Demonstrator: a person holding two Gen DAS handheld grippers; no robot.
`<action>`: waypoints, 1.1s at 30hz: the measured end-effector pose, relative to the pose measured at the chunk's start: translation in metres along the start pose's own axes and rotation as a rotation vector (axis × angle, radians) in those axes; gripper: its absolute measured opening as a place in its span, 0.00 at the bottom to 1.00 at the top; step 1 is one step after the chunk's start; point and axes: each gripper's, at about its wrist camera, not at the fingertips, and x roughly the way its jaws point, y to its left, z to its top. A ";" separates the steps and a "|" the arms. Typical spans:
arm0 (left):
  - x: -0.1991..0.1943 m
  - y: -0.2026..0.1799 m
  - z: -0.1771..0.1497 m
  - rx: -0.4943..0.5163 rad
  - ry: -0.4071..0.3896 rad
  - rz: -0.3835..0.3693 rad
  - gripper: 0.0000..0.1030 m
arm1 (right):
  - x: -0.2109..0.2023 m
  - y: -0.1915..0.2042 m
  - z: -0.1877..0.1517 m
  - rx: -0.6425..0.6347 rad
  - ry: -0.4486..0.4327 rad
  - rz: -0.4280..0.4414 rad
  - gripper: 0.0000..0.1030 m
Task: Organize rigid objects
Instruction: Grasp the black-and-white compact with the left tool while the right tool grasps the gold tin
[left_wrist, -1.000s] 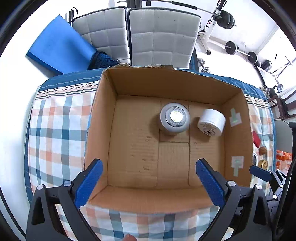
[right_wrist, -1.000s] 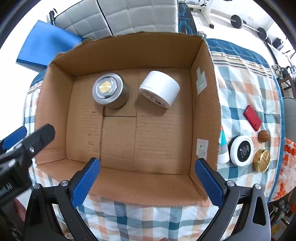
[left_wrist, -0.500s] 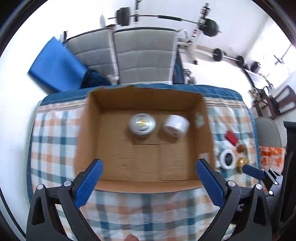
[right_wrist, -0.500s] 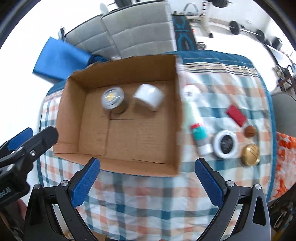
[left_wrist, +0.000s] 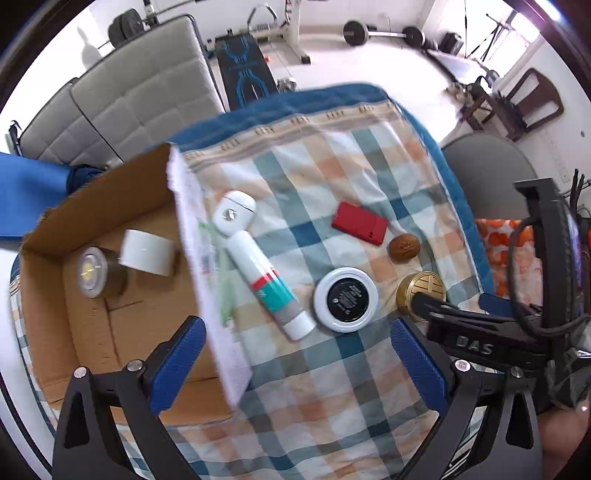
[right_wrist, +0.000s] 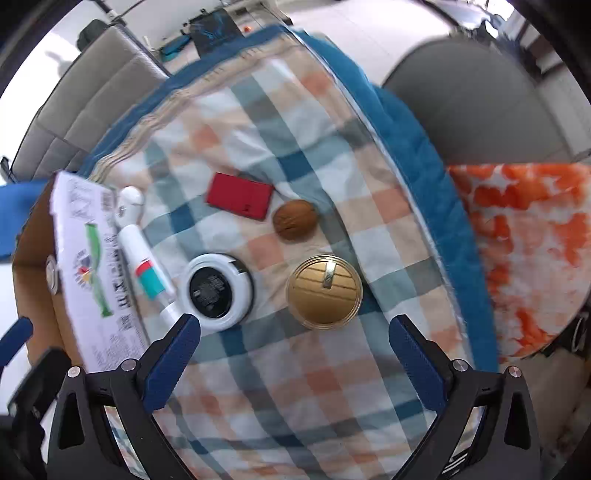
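On the checked cloth lie a white tube with a teal and red band (left_wrist: 258, 271) (right_wrist: 147, 266), a round white jar with a black lid (left_wrist: 346, 299) (right_wrist: 215, 291), a gold round tin (right_wrist: 324, 291) (left_wrist: 421, 291), a brown nut-shaped object (right_wrist: 295, 219) (left_wrist: 404, 248) and a red flat case (right_wrist: 239, 195) (left_wrist: 360, 223). The cardboard box (left_wrist: 92, 206) at the left holds a silver tin (left_wrist: 92, 273) and a white roll (left_wrist: 147, 253). My left gripper (left_wrist: 299, 358) hangs open above the tube and jar. My right gripper (right_wrist: 293, 356) is open just short of the gold tin.
A grey padded seat (left_wrist: 129, 99) and a blue mat (left_wrist: 26, 192) stand behind the table, with gym weights (left_wrist: 354, 33) on the floor beyond. An orange patterned cushion (right_wrist: 524, 251) lies off the table's right edge. The right gripper's body (left_wrist: 480, 332) crosses the left wrist view.
Both grippers have swung right from above the box to over the loose objects on the cloth. Both stay open and hold nothing.
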 end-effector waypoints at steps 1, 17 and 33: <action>0.009 -0.005 0.004 -0.003 0.018 0.005 1.00 | 0.013 -0.006 0.004 0.023 0.020 0.008 1.00; 0.111 -0.030 0.021 -0.017 0.234 -0.039 1.00 | 0.053 -0.084 0.001 0.038 0.141 0.028 0.67; 0.162 -0.054 0.014 0.052 0.332 -0.012 0.78 | 0.068 -0.094 0.022 0.059 0.182 0.039 0.68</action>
